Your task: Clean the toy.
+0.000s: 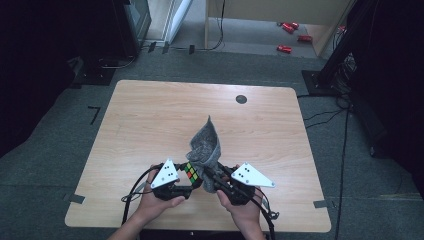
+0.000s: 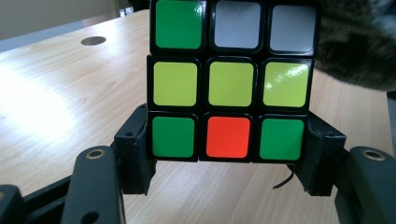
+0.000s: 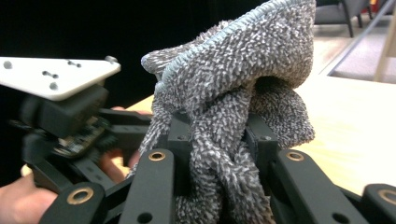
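Near the counter's (image 1: 150,115) front edge, left gripper (image 1: 187,182) with fingers clamped on a cube (image 2: 229,79), lifted off the wood. Just beside it, right gripper (image 1: 212,181) pinching a grey cloth (image 3: 233,93), bunched and rising to a peak, touching the cube. Farther back, a dark round hole (image 1: 241,99); beyond on the floor, red items (image 1: 290,37).

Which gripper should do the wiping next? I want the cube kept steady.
Probably the right gripper: its jaws are shut on the grey cloth, right beside the cube. The left gripper clamps the cube and can steady it.
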A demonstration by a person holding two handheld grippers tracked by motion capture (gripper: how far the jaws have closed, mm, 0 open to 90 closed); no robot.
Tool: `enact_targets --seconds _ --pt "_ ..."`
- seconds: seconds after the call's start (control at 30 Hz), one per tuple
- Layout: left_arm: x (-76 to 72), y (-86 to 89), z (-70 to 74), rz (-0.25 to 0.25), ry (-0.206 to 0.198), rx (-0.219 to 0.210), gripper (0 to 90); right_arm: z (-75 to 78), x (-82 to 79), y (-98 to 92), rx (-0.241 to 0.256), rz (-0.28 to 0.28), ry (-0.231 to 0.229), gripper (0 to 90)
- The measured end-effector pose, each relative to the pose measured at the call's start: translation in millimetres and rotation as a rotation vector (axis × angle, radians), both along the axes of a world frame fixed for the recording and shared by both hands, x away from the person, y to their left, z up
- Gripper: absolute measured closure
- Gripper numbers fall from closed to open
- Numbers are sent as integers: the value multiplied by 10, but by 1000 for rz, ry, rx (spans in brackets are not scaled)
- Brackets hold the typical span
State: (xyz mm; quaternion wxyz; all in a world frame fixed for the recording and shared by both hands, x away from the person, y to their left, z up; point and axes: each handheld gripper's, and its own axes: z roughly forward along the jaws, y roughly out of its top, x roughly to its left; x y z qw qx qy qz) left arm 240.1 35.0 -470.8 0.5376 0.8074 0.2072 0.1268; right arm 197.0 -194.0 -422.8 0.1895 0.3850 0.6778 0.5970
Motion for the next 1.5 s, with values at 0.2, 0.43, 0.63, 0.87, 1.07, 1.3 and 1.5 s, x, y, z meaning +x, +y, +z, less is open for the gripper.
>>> enact_targets --seconds 0.2,0.43,0.63,0.87,1.07,1.3,1.5 --pt "-9 33 29 1 -22 -14 344 -36 68 -93 14 -44 49 698" --pt "1 29 18 -6 -14 -15 344 -22 66 -108 31 -34 65 697" --pt "-30 1 18 -9 -29 -1 344 13 27 -22 1 3 22 695" --pt "5 68 53 -1 -17 -37 344 -31 84 -152 19 -56 60 696" --pt "-31 -18 -2 -15 -13 -6 344 28 -9 11 -6 11 5 696" --pt "-13 64 70 4 -29 -35 344 -21 69 -132 8 -58 44 696" --pt "13 70 37 9 -2 -40 344 4 27 -68 10 -34 32 697"
